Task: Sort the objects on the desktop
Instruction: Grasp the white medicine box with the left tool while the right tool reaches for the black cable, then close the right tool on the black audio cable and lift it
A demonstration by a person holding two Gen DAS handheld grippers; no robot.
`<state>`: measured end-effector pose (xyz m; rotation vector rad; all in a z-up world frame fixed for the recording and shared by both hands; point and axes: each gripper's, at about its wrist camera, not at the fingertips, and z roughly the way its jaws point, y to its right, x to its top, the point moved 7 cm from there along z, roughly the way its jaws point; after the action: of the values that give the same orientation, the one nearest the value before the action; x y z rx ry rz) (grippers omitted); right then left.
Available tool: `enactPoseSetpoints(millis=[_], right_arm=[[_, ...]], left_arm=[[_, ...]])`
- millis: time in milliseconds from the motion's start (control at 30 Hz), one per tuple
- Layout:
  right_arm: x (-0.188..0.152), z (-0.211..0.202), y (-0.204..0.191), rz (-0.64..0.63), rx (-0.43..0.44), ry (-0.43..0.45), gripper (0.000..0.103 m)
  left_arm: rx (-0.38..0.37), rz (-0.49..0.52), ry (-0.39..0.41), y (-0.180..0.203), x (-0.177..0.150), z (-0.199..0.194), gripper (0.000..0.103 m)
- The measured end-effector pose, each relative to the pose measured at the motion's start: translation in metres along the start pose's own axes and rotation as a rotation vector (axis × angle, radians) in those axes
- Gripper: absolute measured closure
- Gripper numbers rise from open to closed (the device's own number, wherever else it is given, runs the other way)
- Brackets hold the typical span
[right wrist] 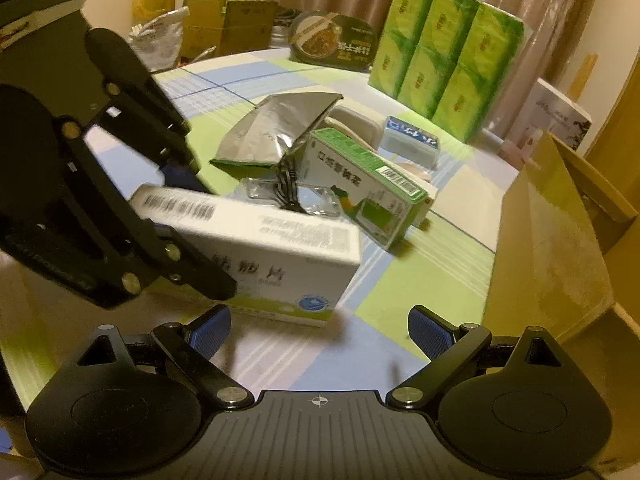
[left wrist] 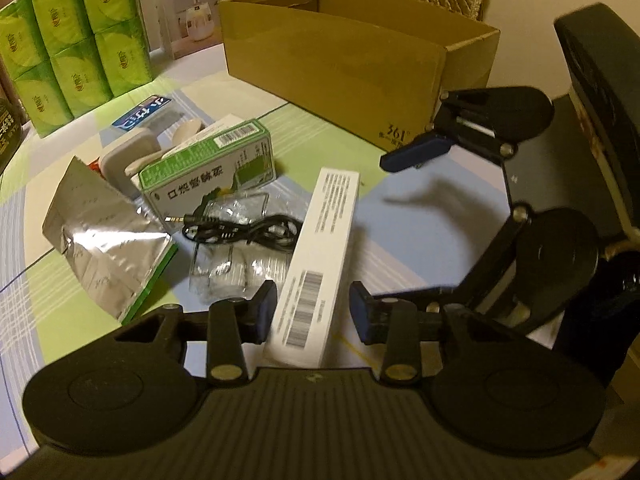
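A long white box with barcodes [left wrist: 316, 256] lies on the checked tablecloth [left wrist: 400, 240] between the jaws of my left gripper [left wrist: 312, 314]. Its left pad touches the box, while a thin strip of cloth shows beside the right pad. In the right wrist view the same white box [right wrist: 256, 248] looks blurred, with a left finger [right wrist: 200, 276] across its front face. My right gripper [right wrist: 320, 332] stands open and empty over the cloth, beside the box's end. One of its blue fingertips [left wrist: 416, 152] hovers near the cardboard box [left wrist: 340, 64].
A green medicine box [left wrist: 208, 168], a silver foil pouch [left wrist: 104, 232], a black cable in clear plastic [left wrist: 240, 232] and a white case [left wrist: 124, 164] crowd the middle. Green tissue packs [left wrist: 76, 40] and a humidifier box [left wrist: 188, 16] stand behind. The cardboard box is open-topped.
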<state>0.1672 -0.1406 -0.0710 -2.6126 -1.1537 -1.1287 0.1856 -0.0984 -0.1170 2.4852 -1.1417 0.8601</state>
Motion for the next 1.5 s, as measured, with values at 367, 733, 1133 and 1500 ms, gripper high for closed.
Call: enactPoseSetpoints(millis=[367,733,1133,1500], right_arm=[[0.007,-0.006,0.000,0.022,0.002,0.031,0.010],[0.047,0.006,-0.004,0.239,0.115,0.085,0.037],[0.051,0.038,-0.006,0.314,0.087,-0.007,0.070],[0.051,0.015,-0.005,0.296,0.114,0.044,0.078]], left_arm=[[-0.006,-0.011,-0.001,0.002,-0.025,-0.026,0.083],[0.116,-0.129,0.022,-0.030,-0.063,-0.064,0.083],[0.198,-0.338,0.065,-0.070,-0.070,-0.059,0.079],[0.186,-0.350,0.059,-0.070,-0.061,-0.051,0.063]])
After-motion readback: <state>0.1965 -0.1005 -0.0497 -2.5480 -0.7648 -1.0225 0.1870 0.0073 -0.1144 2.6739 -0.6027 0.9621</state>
